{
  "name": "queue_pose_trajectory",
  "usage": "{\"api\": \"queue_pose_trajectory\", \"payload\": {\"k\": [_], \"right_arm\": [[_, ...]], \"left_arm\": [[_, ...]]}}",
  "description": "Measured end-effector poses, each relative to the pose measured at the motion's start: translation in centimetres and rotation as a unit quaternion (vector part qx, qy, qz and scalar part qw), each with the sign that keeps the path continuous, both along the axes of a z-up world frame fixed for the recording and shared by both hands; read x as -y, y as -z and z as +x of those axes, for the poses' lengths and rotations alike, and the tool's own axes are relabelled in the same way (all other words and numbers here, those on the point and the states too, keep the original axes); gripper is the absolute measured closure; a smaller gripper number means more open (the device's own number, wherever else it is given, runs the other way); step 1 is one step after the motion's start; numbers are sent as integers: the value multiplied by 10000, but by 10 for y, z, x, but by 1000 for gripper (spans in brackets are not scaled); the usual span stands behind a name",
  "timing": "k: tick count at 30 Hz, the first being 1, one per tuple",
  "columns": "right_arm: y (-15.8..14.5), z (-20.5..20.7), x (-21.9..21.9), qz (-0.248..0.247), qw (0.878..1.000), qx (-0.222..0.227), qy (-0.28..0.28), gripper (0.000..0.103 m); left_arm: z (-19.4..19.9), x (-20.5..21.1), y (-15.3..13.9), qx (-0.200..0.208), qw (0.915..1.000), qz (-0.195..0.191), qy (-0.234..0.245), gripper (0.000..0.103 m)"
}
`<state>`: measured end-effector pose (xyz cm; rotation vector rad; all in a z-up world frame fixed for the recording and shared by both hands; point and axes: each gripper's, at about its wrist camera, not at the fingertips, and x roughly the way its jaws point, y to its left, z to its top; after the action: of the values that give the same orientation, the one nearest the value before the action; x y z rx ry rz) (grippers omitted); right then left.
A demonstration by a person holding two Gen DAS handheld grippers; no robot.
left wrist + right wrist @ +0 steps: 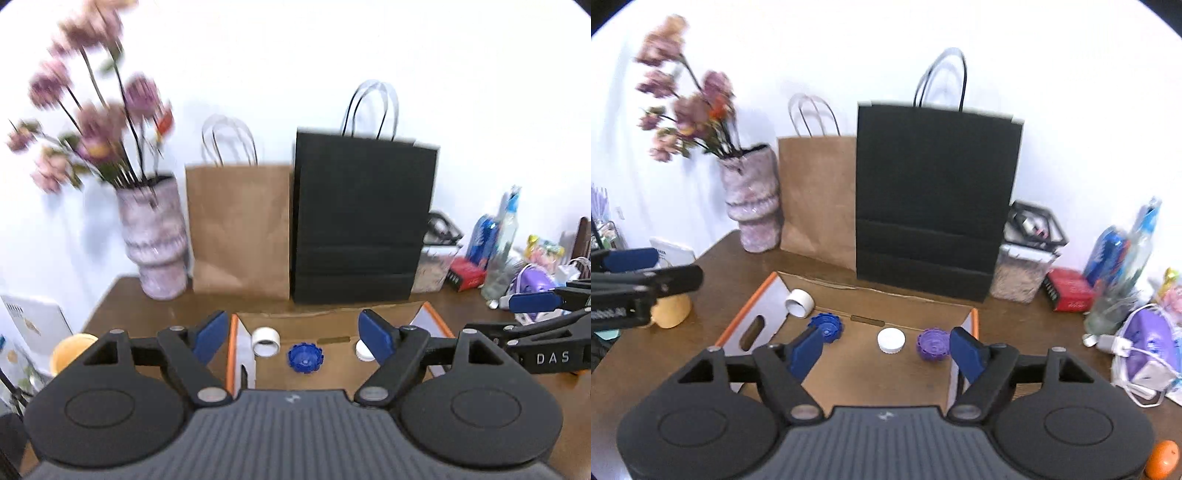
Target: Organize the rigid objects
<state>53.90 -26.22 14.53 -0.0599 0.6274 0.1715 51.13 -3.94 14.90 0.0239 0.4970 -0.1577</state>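
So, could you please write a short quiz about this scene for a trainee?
1. True or false: the purple cap lies in the box.
2. Which stands left of the black bag: A) brown bag, B) red box?
3. The left gripper and right gripper are both ____.

Key: 1 true; 2 A; 3 open.

Bright white wall [1052, 92] behind a brown wooden table [713, 266], evenly lit, slightly blurred
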Motion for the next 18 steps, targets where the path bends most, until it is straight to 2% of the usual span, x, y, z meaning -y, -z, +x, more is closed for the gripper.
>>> {"api": "queue_pose_trajectory", "payload": {"k": [3,5,7,12,18], "right_arm": [[-5,-44,4,192,9982,560,-41,24],[-3,-71,5,340,9947,972,-30,18],[1,-97,6,462,9882,1457,-29,17],[14,-144,6,649,9705,2320,17,13],[20,-168,7,585,9675,2452,195,12]], "left_arm": [[-43,-2,-4,528,9986,-31,-45,18],[-70,-6,-2,923,9955,-98,-166,7],[-92,-7,4,1243,9918,-111,-291,6],[-123,-11,18,1342,9905,-35,-291,6],[-146,-20,19,1419,9894,-111,-295,6]]}}
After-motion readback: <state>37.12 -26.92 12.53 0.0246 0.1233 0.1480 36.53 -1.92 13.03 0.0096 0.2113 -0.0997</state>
